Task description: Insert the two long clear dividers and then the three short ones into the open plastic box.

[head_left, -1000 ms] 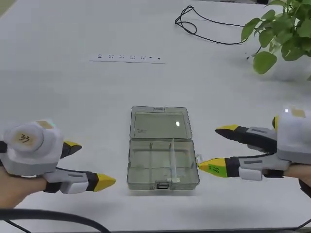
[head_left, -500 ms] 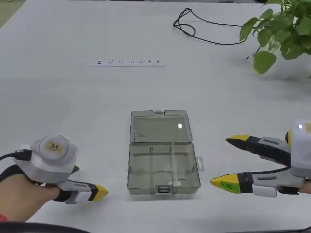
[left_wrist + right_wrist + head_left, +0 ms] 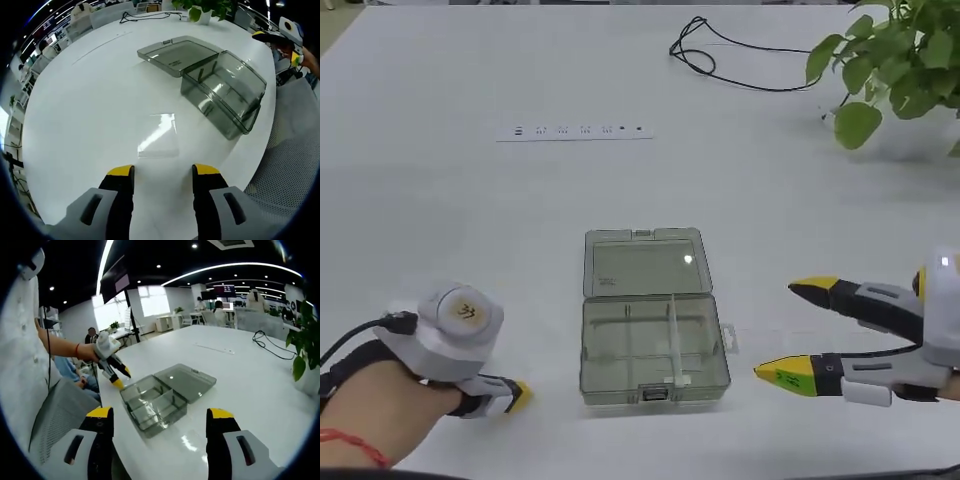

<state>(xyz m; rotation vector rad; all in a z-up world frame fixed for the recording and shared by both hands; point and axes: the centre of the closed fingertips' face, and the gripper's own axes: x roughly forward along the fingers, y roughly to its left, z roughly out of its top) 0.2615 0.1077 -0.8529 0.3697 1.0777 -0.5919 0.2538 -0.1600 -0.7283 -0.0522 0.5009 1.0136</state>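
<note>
Beside the box (image 3: 220, 95), a clear divider (image 3: 159, 134) lies flat on the table (image 3: 90, 100) straight ahead of the spread left tool (image 3: 162, 172), the spread right tool (image 3: 773, 330) farther off across the box.

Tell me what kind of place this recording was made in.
Most likely an open-plan office: a large white table with a power strip, a black cable and a potted plant, and in the right gripper view desks, ceiling lights and a seated person.

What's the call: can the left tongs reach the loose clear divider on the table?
Probably yes: the left tongs are open and the divider lies straight ahead, nothing between. Lying flat, it may resist pinching.
</note>
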